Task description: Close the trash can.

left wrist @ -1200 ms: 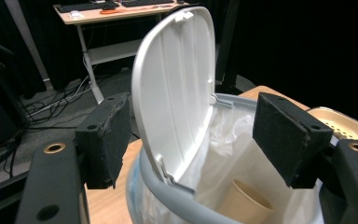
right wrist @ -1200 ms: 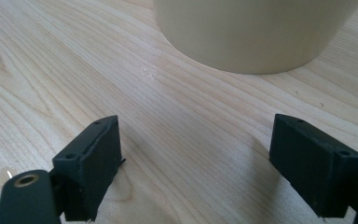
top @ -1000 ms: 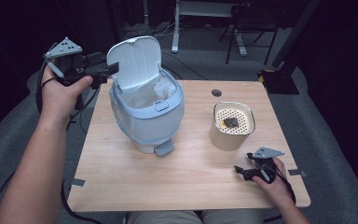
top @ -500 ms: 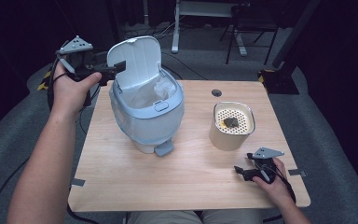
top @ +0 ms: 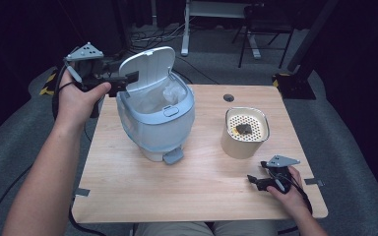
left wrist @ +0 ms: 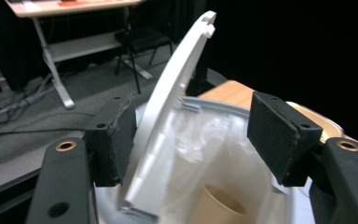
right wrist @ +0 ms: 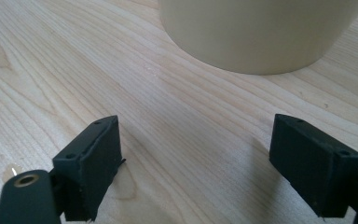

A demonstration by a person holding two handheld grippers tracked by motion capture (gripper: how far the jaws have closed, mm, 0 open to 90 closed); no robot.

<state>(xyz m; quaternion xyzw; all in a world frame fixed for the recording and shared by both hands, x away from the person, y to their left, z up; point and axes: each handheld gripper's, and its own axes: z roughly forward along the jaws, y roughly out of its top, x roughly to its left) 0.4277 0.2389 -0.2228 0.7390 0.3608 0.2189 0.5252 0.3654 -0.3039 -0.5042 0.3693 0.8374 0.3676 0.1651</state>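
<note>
A pale blue pedal bin (top: 155,123) stands at the table's left middle, its white lid (top: 150,66) tilted up and a clear liner inside. My left gripper (top: 130,77) is open at the lid's left edge. In the left gripper view the lid (left wrist: 177,93) rises between the open jaws of that gripper (left wrist: 191,135), close to the left pad, with a tan round thing (left wrist: 223,205) deep in the bin. A cream canister (top: 243,135) with a perforated top carries a dark lump (top: 243,129). My right gripper (top: 253,181) rests open on the table, the canister (right wrist: 261,32) ahead of the gripper (right wrist: 214,163).
The bin's grey foot pedal (top: 173,156) sticks out toward me. A round cable hole (top: 229,98) sits near the wooden table's (top: 202,196) far edge. Behind the table stand a white desk frame (top: 216,14) and a black post (top: 305,44).
My left gripper has moved right and closed in on the raised lid, so the lid's edge now stands between its jaws. The right gripper has stayed put.
</note>
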